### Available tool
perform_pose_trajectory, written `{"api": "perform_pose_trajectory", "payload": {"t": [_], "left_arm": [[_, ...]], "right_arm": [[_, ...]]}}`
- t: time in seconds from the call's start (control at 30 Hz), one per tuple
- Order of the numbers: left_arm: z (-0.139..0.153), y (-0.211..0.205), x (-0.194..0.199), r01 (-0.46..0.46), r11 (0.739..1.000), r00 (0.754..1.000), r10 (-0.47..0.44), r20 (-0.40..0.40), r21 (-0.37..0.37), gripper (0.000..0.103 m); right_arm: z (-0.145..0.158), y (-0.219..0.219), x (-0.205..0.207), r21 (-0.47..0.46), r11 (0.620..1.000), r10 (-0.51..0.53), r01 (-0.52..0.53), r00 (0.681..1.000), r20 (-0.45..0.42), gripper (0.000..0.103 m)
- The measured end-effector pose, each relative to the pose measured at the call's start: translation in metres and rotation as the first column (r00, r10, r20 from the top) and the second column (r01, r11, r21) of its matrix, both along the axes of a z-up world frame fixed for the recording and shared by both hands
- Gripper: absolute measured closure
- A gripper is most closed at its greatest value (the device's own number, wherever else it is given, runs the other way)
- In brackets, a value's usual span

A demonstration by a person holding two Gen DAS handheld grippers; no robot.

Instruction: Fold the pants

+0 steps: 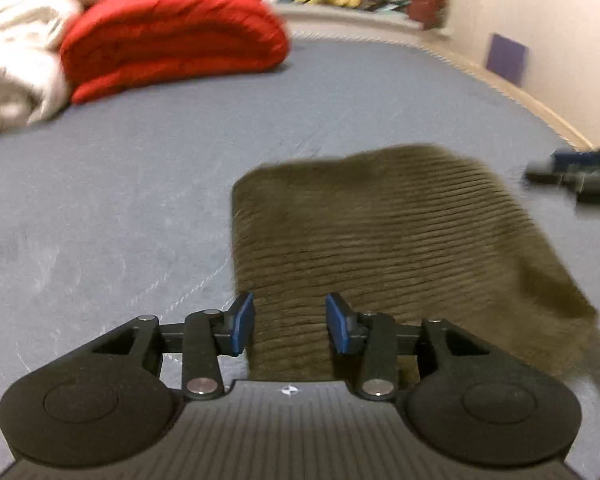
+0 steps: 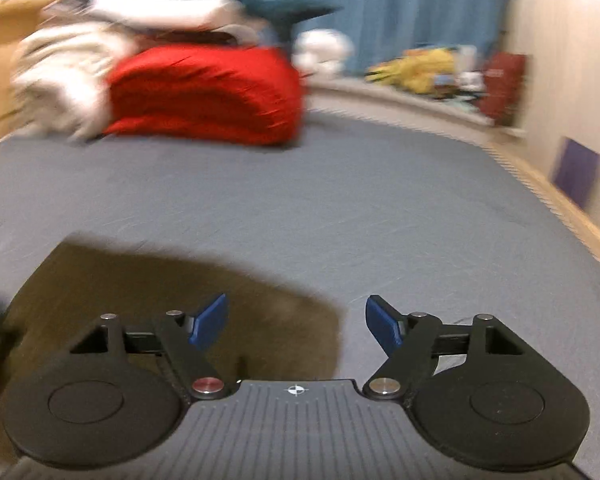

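The pants [image 1: 384,236], brown and ribbed, lie as a compact folded rectangle on the grey bed sheet [image 1: 120,208], probably laid flat so the fold holds. The left gripper [image 1: 290,328] hovers at their near edge with its jaws apart and fabric between but not pinched. The right gripper [image 2: 296,326] stands wide open and empty beside the pants' right edge, likely released. A red blanket [image 1: 172,36] and pale bedding [image 1: 16,52] sit well behind. Motion blur hides the fold layers; the pants' near edge is cut off by both gripper bodies.
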State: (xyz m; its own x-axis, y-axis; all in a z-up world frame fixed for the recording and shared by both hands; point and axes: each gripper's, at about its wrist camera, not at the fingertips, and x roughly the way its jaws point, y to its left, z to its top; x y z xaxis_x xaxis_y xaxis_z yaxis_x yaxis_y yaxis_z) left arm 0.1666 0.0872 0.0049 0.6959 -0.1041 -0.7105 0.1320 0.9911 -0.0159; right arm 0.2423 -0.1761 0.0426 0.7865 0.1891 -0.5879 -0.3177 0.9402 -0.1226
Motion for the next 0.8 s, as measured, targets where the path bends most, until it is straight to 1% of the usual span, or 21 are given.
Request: {"api": "perform_pose_trajectory", "payload": {"t": [0.07, 0.1, 0.13, 0.17, 0.2, 0.23, 0.27, 0.33, 0.37, 0.4, 0.43, 0.47, 0.5, 0.57, 0.6, 0.67, 0.73, 0.8], "left_arm": [[0.011, -0.008, -0.016, 0.065, 0.998, 0.997, -0.066, 0.035, 0.014, 0.051], [0.012, -0.011, -0.023, 0.100, 0.995, 0.994, -0.101, 0.035, 0.019, 0.049], [0.006, -0.014, -0.026, 0.134, 0.991, 0.991, -0.135, 0.015, 0.022, 0.045], [-0.005, -0.017, -0.026, 0.167, 0.985, 0.985, -0.166, -0.038, 0.032, 0.039], [-0.023, -0.023, -0.027, 0.197, 0.978, 0.977, -0.191, -0.100, 0.063, 0.037], [-0.031, -0.028, -0.032, 0.224, 0.969, 0.973, -0.216, -0.087, 0.101, 0.034], [-0.030, -0.033, -0.037, 0.235, 0.962, 0.972, -0.229, -0.060, 0.141, 0.034], [-0.020, -0.038, -0.041, 0.203, 0.965, 0.979, -0.195, -0.065, 0.166, 0.033], [-0.015, -0.040, -0.043, 0.176, 0.969, 0.984, -0.168, -0.061, 0.176, 0.029], [-0.008, -0.041, -0.046, 0.142, 0.973, 0.990, -0.137, -0.042, 0.184, 0.024], [0.000, -0.043, -0.050, 0.107, 0.977, 0.994, -0.106, -0.011, 0.183, 0.015], [0.008, -0.044, -0.054, 0.082, 0.981, 0.996, -0.087, 0.022, 0.177, 0.009], [0.019, -0.046, -0.058, 0.075, 0.983, 0.995, -0.085, 0.053, 0.170, 0.008], [0.036, -0.051, -0.068, 0.065, 0.982, 0.992, -0.083, 0.096, 0.175, 0.000], [0.042, -0.053, -0.071, 0.048, 0.983, 0.991, -0.070, 0.116, 0.178, 0.000], [0.057, -0.057, -0.080, 0.003, 0.987, 0.990, -0.026, 0.138, 0.164, 0.000], [0.070, -0.056, -0.089, -0.056, 0.994, 0.988, 0.041, 0.150, 0.098, 0.000], [0.083, -0.055, -0.101, -0.110, 0.993, 0.983, 0.102, 0.155, 0.045, 0.000]], "right_arm": [[-0.003, 0.001, -0.019, -0.007, 0.994, 0.112, -0.113, 0.991, -0.070, 0.025], [-0.006, 0.003, -0.031, -0.029, 0.986, 0.158, -0.162, 0.983, -0.095, 0.025], [-0.009, 0.006, -0.043, -0.059, 0.978, 0.192, -0.200, 0.974, -0.118, 0.025], [-0.015, 0.007, -0.052, -0.100, 0.965, 0.224, -0.242, 0.962, -0.157, 0.023], [-0.024, 0.008, -0.058, -0.141, 0.951, 0.242, -0.274, 0.948, -0.207, 0.023], [-0.039, 0.008, -0.064, -0.194, 0.934, 0.244, -0.300, 0.932, -0.268, 0.023], [-0.045, 0.007, -0.069, -0.207, 0.930, 0.242, -0.303, 0.930, -0.275, 0.022], [-0.040, 0.006, -0.071, -0.189, 0.948, 0.201, -0.257, 0.941, -0.271, 0.022], [-0.030, 0.008, -0.073, -0.191, 0.954, 0.176, -0.230, 0.949, -0.263, 0.023], [-0.019, 0.009, -0.077, -0.180, 0.961, 0.168, -0.212, 0.958, -0.231, 0.023], [-0.003, 0.009, -0.082, -0.146, 0.970, 0.163, -0.192, 0.968, -0.189, 0.022], [0.012, 0.008, -0.089, -0.108, 0.980, 0.149, -0.168, 0.975, -0.162, 0.019], [0.027, 0.006, -0.094, -0.060, 0.990, 0.120, -0.129, 0.984, -0.133, 0.017], [0.052, -0.003, -0.106, 0.032, 0.998, 0.056, -0.053, 0.995, -0.086, 0.014], [0.065, -0.009, -0.117, 0.075, 0.997, 0.024, -0.019, 0.998, -0.063, 0.011], [0.078, -0.022, -0.134, 0.120, 0.992, -0.031, 0.033, 0.999, -0.018, 0.001], [0.084, -0.034, -0.149, 0.155, 0.985, -0.078, 0.075, 0.997, 0.009, 0.001], [0.078, -0.045, -0.172, 0.189, 0.975, -0.117, 0.112, 0.993, 0.011, 0.001]]}}
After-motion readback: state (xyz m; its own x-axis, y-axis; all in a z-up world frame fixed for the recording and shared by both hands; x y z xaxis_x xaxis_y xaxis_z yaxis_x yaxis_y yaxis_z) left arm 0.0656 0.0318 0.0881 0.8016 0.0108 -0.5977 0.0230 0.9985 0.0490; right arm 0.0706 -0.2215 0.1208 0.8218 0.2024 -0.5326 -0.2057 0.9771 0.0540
